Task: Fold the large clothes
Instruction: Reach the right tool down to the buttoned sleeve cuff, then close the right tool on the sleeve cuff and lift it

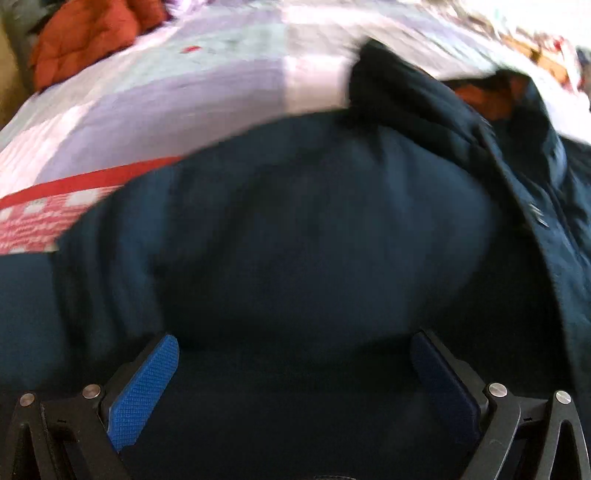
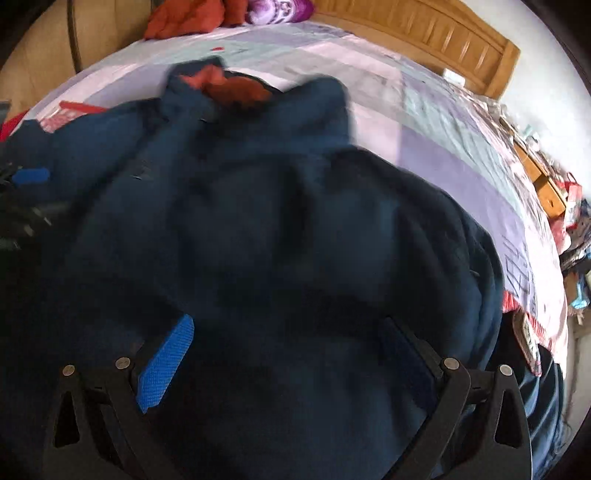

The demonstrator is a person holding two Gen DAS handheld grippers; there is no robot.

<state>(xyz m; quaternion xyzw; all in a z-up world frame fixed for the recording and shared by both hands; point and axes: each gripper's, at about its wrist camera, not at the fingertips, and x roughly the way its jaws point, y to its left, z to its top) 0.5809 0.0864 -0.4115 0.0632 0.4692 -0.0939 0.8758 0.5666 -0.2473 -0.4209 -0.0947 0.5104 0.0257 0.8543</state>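
One dark navy jacket (image 2: 258,229) with an orange lining lies on one bed, which carries one patchwork quilt (image 2: 443,147) and has one wooden headboard (image 2: 424,33). One rust-orange garment (image 2: 177,18) and one purple-and-white bundle (image 2: 277,9) sit at the far edge. Two grippers show: the left gripper (image 1: 295,369) and the right gripper (image 2: 288,354), each with two blue-padded fingers.
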